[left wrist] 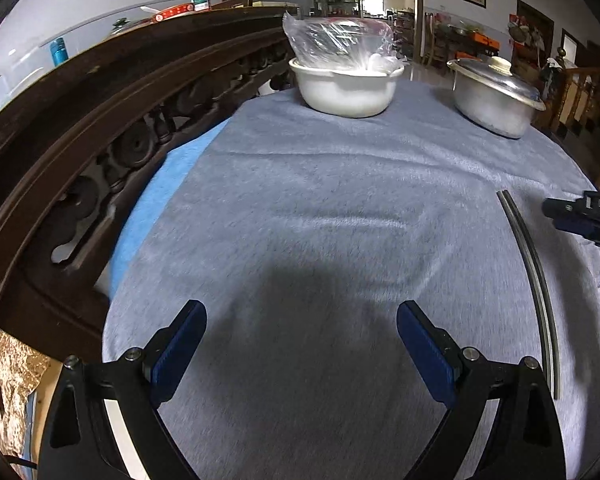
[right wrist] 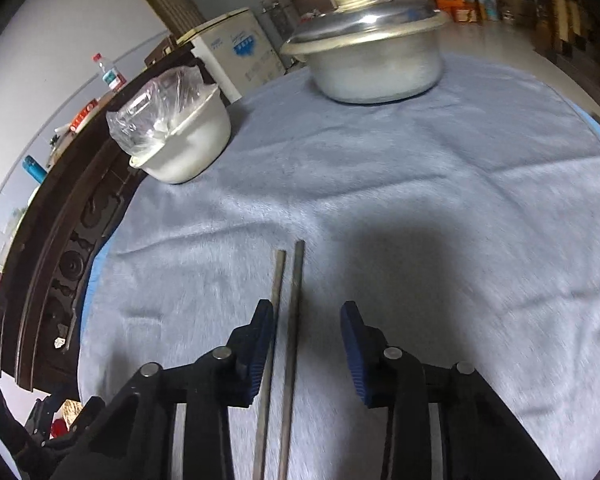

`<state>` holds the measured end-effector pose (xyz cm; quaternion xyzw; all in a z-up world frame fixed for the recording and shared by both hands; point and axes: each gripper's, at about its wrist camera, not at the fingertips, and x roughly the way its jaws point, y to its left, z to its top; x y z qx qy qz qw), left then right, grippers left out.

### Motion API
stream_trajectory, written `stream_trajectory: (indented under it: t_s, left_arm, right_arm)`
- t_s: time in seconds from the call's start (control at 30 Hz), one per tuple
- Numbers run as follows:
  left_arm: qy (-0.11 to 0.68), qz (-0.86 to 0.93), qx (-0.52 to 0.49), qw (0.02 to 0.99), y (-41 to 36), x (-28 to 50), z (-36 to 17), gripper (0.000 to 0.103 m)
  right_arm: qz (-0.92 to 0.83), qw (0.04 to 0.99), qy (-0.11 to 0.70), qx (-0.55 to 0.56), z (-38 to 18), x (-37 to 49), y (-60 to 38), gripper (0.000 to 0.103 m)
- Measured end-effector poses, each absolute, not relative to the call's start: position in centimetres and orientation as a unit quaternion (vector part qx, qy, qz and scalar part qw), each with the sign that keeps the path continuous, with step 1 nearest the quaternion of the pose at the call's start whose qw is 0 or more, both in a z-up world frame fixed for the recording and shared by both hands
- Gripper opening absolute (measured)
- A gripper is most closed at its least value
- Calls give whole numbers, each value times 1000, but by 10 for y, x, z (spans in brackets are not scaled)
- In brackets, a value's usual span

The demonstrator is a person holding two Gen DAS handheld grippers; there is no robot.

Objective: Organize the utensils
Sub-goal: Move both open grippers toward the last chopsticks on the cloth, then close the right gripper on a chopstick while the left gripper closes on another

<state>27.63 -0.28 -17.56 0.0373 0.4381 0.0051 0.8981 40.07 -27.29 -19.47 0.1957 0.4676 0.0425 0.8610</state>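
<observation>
Hovering wide apart, the left tool (left wrist: 300, 356) holds nothing; the chopsticks (left wrist: 538, 280) lie on the bench cloth (left wrist: 320, 184) to its right.

From the right wrist, the right tool (right wrist: 306, 348) spreads around the chopsticks (right wrist: 288, 340), likely about to close.

Broad bare cloth over the counter (left wrist: 300, 208) lets fingers pass — blocked only by the white bowl (left wrist: 346, 90), lidded pot (left wrist: 496, 98) and carved rail (left wrist: 100, 120) alongside.
</observation>
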Motion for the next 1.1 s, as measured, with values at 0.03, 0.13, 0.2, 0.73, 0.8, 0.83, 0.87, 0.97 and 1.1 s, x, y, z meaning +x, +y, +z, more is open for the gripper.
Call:
stream_trajectory:
  t_s: [0.03,0.13,0.2,0.73,0.8,0.83,0.87,0.97,1.1]
  left_arm:
    - [438,4,37,898,-4,279,-176,96]
    - [434,-3,40,900,-7,288,-175,96]
    - [432,-6,43,901,-10,293,-175,96]
    - [430,-31,57,900,-33,311,-176,96]
    - [430,-46,61,900,-39,317,-175,96]
    - [430,-55,64,899,-43,320,-175,96]
    - [431,-65,68,898,-48,325,-175,96]
    - [437,-90,73,892,-64,342,-175,96]
    - [449,-139,70,880,-96,368,-175,95]
  right_arm:
    - [43,861,469,194,-196,405,-271,37]
    - [50,858,474,191,-202,419,-265,33]
    - [48,858,477,184,-206,425,-261,33]
    - [8,861,501,88,-212,438,-251,9]
    - [-4,859,504,86,-211,436,-259,9]
    - [-10,858,505,87,-210,434,-264,9]
    - [-16,858,506,87,-210,431,-268,9]
    - [-26,856,506,102,-210,425,-290,9]
    - [-30,851,509,125,-209,416,-312,9]
